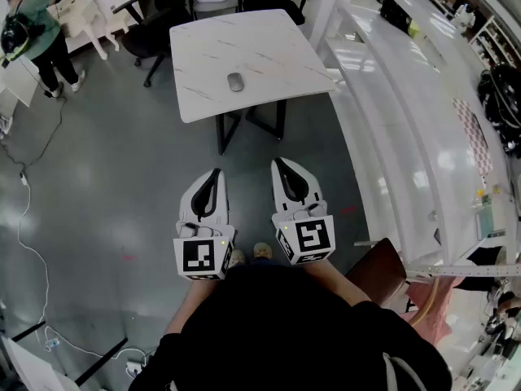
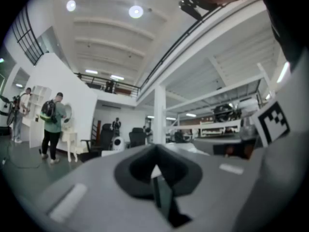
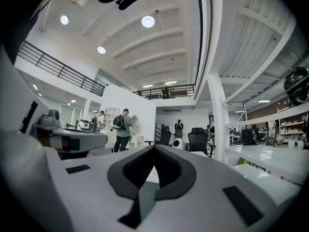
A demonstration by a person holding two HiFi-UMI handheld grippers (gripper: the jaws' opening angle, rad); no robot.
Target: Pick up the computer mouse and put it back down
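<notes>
A small grey computer mouse [image 1: 235, 81] lies near the middle of a white marble-patterned table [image 1: 203, 96] in the head view. Both grippers hang well short of the table, over the grey floor, side by side and pointing level toward it. My left gripper [image 1: 215, 173] has its jaws together with nothing between them. My right gripper [image 1: 279, 163] is likewise shut and empty. In the left gripper view the left gripper [image 2: 155, 151] shows its dark pads meeting at the tip. The right gripper view shows the same of the right gripper [image 3: 154, 149]. The mouse appears in neither gripper view.
Black office chairs [image 1: 151, 23] stand behind the table. A long white counter [image 1: 407, 129] runs along the right. A person with a backpack [image 1: 37, 35] stands at the far left. Cables [image 1: 32, 243] trail across the floor on the left. A brown seat [image 1: 383, 271] sits close on my right.
</notes>
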